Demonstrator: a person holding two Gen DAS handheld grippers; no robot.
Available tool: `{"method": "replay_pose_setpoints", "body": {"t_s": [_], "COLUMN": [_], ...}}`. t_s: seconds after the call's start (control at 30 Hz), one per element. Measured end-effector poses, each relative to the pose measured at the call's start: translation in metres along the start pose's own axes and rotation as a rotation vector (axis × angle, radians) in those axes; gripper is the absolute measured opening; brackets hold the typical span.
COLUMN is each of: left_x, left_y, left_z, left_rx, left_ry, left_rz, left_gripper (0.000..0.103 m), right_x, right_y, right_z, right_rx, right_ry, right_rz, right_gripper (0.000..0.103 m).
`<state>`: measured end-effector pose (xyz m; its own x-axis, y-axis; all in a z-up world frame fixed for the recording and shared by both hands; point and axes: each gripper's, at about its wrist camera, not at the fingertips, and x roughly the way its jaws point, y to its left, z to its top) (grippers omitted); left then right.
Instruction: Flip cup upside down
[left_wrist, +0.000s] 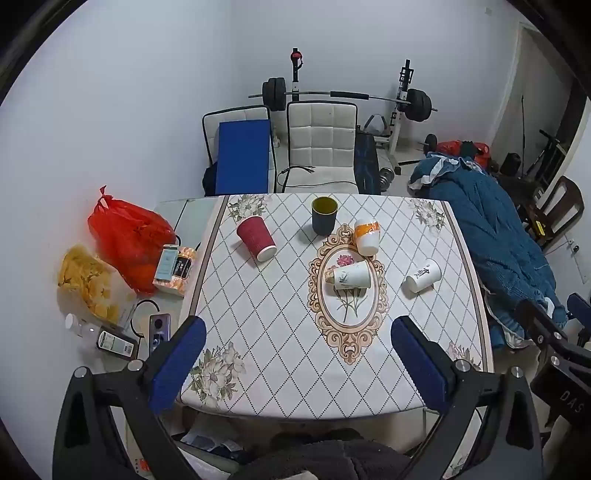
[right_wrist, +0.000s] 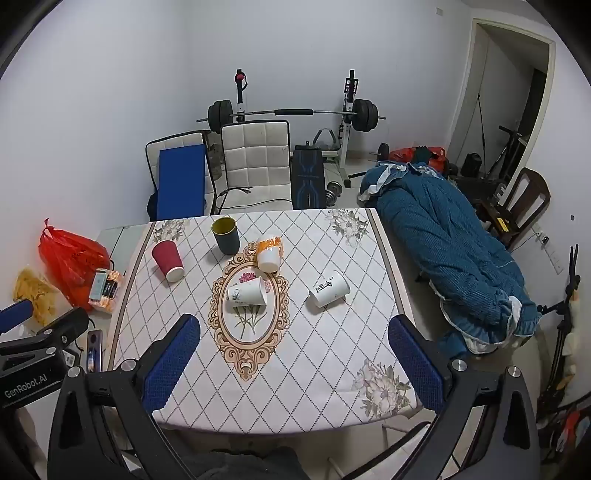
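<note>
Several cups sit on the patterned tablecloth (left_wrist: 258, 332). A dark cup with a yellow inside (left_wrist: 324, 215) (right_wrist: 225, 235) stands upright at the back. A red paper cup (left_wrist: 256, 238) (right_wrist: 168, 260) lies on its side at the left. An orange-and-white cup (left_wrist: 366, 236) (right_wrist: 270, 253), a white cup with a plant print (left_wrist: 351, 275) (right_wrist: 246, 292) and a white cup with black script (left_wrist: 424, 275) (right_wrist: 329, 288) also lie on their sides. My left gripper (left_wrist: 297, 332) and right gripper (right_wrist: 293, 328) hang open above the table's near edge, with nothing between the fingers.
A red plastic bag (left_wrist: 129, 236), a bag of chips (left_wrist: 88, 282), boxes and a phone (left_wrist: 159, 328) lie left of the cloth. Two white chairs (left_wrist: 321, 144) and a barbell rack (left_wrist: 347, 98) stand behind. A blue blanket (right_wrist: 450, 251) lies on the right.
</note>
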<state>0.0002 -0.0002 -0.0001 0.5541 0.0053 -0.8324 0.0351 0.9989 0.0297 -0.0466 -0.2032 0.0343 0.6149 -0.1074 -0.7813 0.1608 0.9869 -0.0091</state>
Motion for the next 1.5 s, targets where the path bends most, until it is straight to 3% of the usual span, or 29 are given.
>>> {"method": "replay_pose_setpoints", "body": {"t_s": [1.5], "left_x": [0.001], "left_y": [0.003], "left_z": [0.009], "left_rx": [0.002], "left_ry": [0.0], "left_rz": [0.006], "left_gripper": [0.103], "right_x": [0.017], "right_y": [-0.001], "right_z": [0.003], "right_rx": [0.037], "right_ry": [0.038], "right_rz": [0.02], "right_gripper": [0.103]}}
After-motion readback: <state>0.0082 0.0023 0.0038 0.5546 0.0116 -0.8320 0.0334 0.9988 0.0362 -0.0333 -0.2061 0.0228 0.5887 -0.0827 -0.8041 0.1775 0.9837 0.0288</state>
